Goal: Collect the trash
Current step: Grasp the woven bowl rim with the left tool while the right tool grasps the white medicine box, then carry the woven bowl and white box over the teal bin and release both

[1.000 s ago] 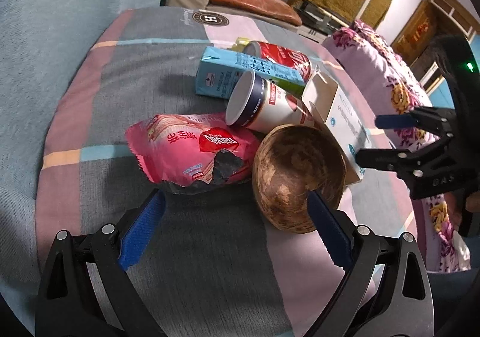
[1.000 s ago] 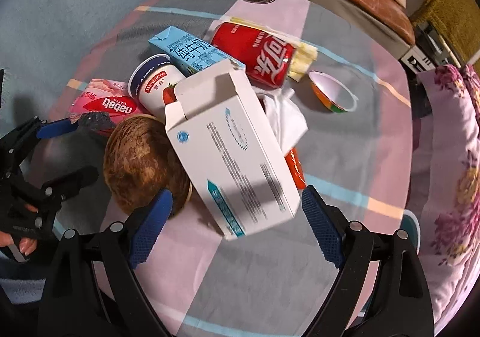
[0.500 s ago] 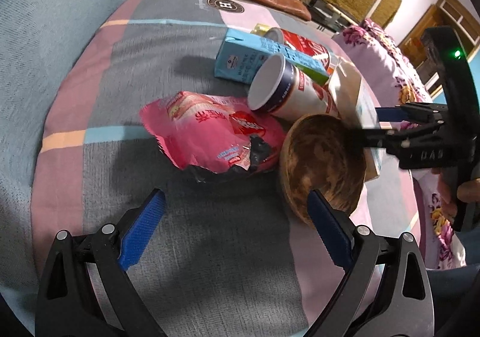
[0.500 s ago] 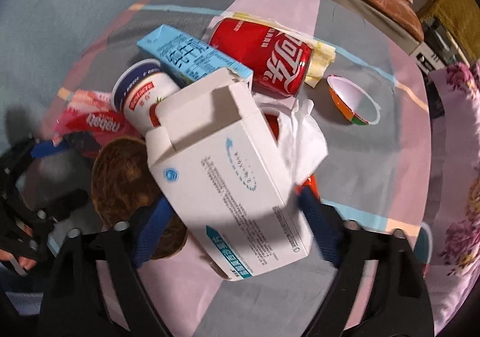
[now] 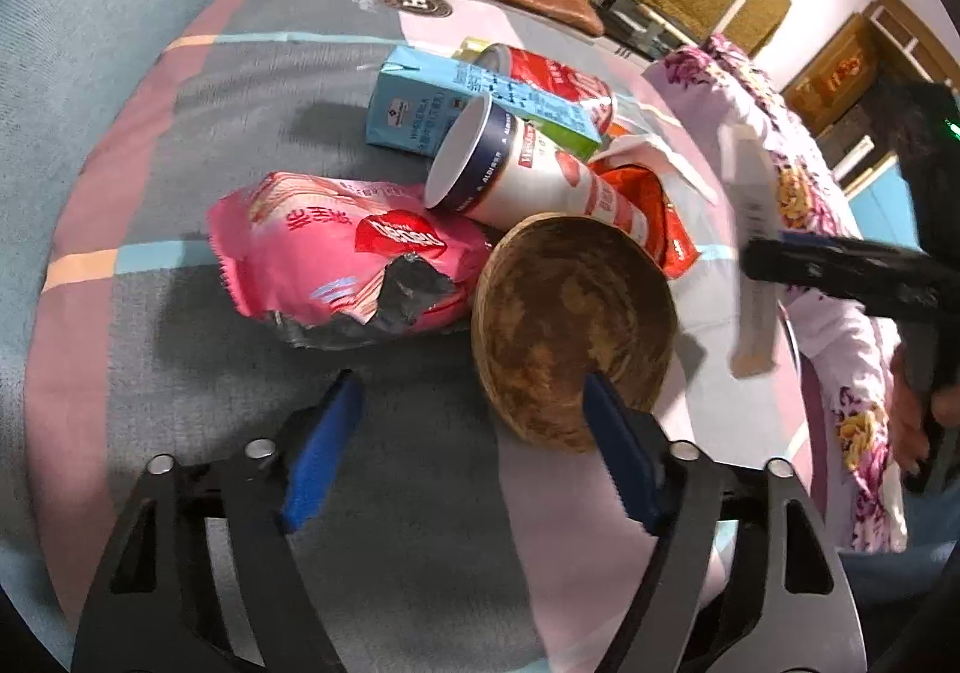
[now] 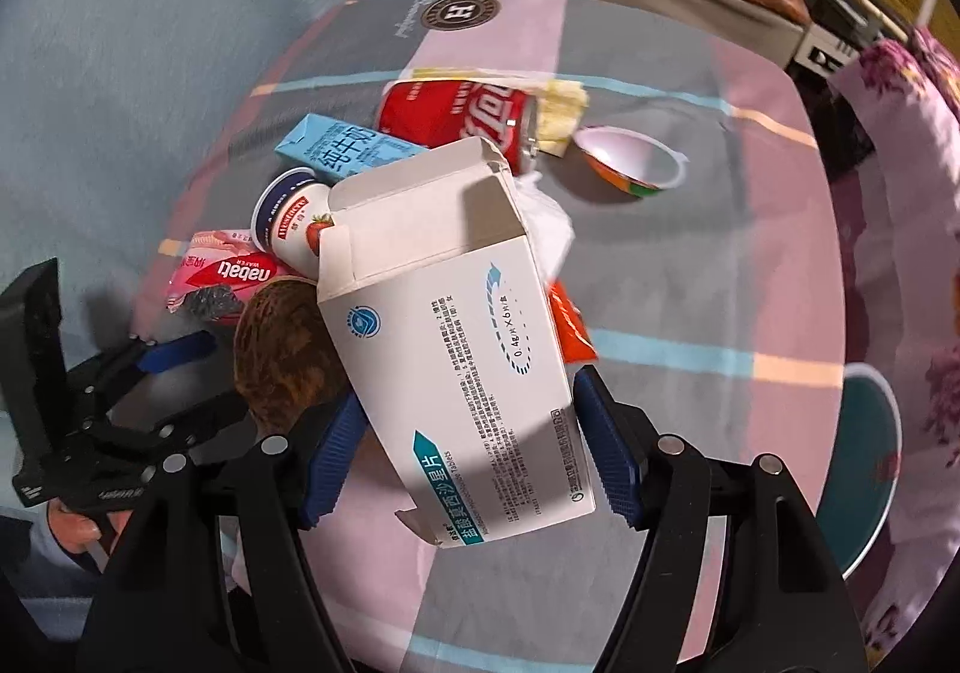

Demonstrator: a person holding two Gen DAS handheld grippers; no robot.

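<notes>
White tablet box sits lower centre of my right-wrist view, open flap end tilted up toward the middle of the frame, its near end between my right gripper pads. Jaws closing, both blue pads against the box's long sides as far as I can see; I judge the grip just forming. Left gripper, at the bottom of the left-wrist view, is also closing, partly open; its right pad overlaps the rim of the coconut shell, the left pad over bare cloth, nothing clamped yet. Rest of the pile lies mid-frame: pink wafer bag left of the shell, yogurt cup, blue milk carton and red can behind. Risks: the empty box could crush or twist out under the squeeze; the shell's curved rim could skid off a single pad and knock the cup.
</notes>
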